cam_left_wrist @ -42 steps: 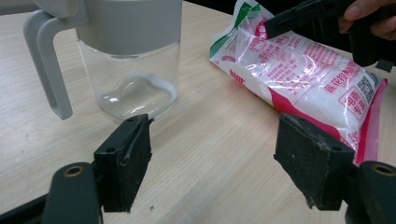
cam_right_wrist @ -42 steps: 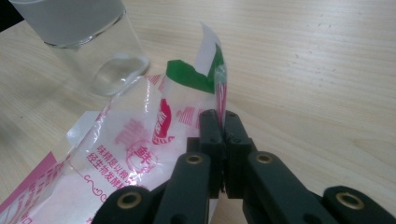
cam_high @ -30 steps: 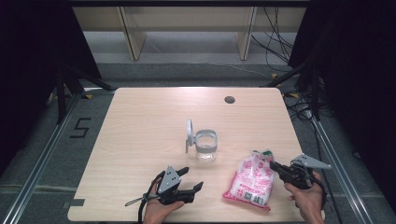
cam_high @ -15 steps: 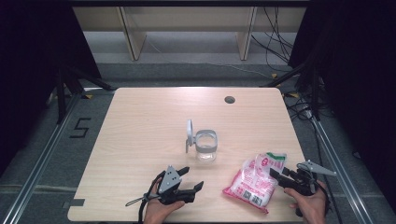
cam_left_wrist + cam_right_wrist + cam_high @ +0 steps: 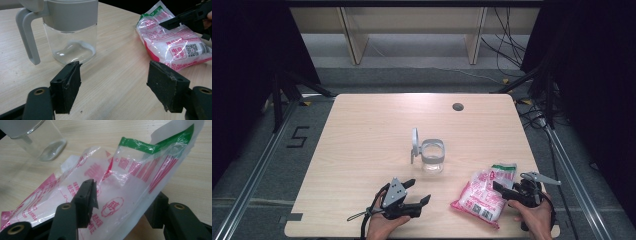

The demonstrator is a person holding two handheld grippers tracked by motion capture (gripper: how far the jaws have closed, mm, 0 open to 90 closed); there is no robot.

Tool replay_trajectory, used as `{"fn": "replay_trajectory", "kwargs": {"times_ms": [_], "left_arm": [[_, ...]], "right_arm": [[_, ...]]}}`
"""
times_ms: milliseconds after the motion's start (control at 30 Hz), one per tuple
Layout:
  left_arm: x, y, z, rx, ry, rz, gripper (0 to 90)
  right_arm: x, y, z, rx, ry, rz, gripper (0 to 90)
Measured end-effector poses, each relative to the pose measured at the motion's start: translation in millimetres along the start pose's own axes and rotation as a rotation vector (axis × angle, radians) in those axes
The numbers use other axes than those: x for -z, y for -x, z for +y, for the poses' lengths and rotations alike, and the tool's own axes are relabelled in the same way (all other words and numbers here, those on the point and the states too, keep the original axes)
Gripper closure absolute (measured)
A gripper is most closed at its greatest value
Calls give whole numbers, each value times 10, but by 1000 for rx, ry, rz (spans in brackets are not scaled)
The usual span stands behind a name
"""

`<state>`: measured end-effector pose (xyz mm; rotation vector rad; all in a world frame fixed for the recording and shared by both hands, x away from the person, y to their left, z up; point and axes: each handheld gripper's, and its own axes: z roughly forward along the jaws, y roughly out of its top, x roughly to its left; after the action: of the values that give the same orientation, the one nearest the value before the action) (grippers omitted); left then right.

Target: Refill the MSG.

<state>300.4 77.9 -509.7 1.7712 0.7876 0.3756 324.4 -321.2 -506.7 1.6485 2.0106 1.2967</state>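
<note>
Right gripper view: bag [image 5: 130, 185] between jaws; high view hides this.

A pale wooden table [image 5: 362, 150] is carrying a clear glass jar with a grey flip lid [image 5: 432, 156] near its centre. A pink-and-white plastic bag of white granules [image 5: 484, 195] is lying at five o'clock from the jar, and a small dark round hole [image 5: 457, 106] is sitting at one o'clock.

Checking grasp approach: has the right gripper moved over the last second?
Yes. The right gripper has dropped toward the table's near edge and in over the pink bag.
</note>
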Motion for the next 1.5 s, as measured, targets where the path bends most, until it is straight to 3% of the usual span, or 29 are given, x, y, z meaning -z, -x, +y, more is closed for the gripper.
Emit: {"fn": "replay_trajectory", "kwargs": {"times_ms": [33,67,100,133,167,300,400,533,567,667,700,733,767,800,867,900,933,967,1000,1033,1100,1133,1167,1200,1267,1400,1433,1467,1500], "left_arm": [[0,5,-4,-2,-5,2,261],[5,5,-1,-10,-14,2,261],[3,-1,3,-20,-12,-2,261],[4,-8,9,-32,-13,-3,261],[-4,8,-1,-1,-7,-3,261],[-8,11,-3,-3,-11,-1,261],[-18,8,-10,-1,-8,-7,261],[-13,-3,-7,-17,-17,-6,261],[-23,9,-13,0,-4,-8,261],[-27,-9,-16,-31,-8,-13,261],[-27,9,-21,3,-7,-2,261],[-26,8,-17,-2,-7,-4,261],[-25,-5,-16,-23,-11,-7,261],[-21,12,-24,1,-19,3,261],[-27,13,-22,7,-9,0,261],[-30,9,-20,2,-8,-4,261],[-33,2,-25,1,-10,-8,262],[-36,15,-30,9,-12,-1,262],[-36,13,-31,-1,-16,0,262],[-32,-4,-25,-25,-22,-7,262],[-31,1,-27,-4,-21,-1,262],[-31,-1,-29,-3,-24,1,262],[-37,-2,-36,-4,-23,-1,262],[-45,-3,-41,-1,-18,-7,262],[-36,2,-34,-2,-23,-1,261],[-48,3,-41,-4,-21,-13,261],[-50,4,-42,-1,-19,-12,261],[-52,4,-40,1,-16,-12,262],[-52,3,-38,5,-15,-9,261]], "right_arm": [[-20,36,10,37,18,12,522],[-8,3,11,-7,1,5,552],[-17,37,19,38,15,8,571],[-25,47,23,37,8,7,590],[-46,66,16,54,32,15,598],[-64,46,38,94,21,11,676],[-61,11,38,50,0,20,766],[-72,48,55,115,20,43,867],[-74,4,49,92,15,48,900],[-79,-19,70,173,18,25,900],[-79,-30,79,193,21,25,900],[-48,-71,84,173,-3,20,900],[-60,-82,89,191,33,25,900],[-43,-110,99,181,39,34,900],[-33,-117,137,233,74,40,900],[-14,-171,139,207,69,43,900],[-18,-162,161,252,91,43,900],[-6,-210,167,223,101,61,900],[5,-217,190,246,113,65,900],[27,-257,198,232,107,63,900],[35,-298,240,267,144,80,900],[53,-335,255,258,154,101,900],[94,-374,265,249,133,86,900],[81,-376,291,285,176,105,900],[117,-437,308,284,167,99,900],[128,-482,360,354,211,103,900],[125,-508,360,337,220,107,900],[132,-510,384,374,229,104,900],[150,-545,389,354,218,108,900]]}}
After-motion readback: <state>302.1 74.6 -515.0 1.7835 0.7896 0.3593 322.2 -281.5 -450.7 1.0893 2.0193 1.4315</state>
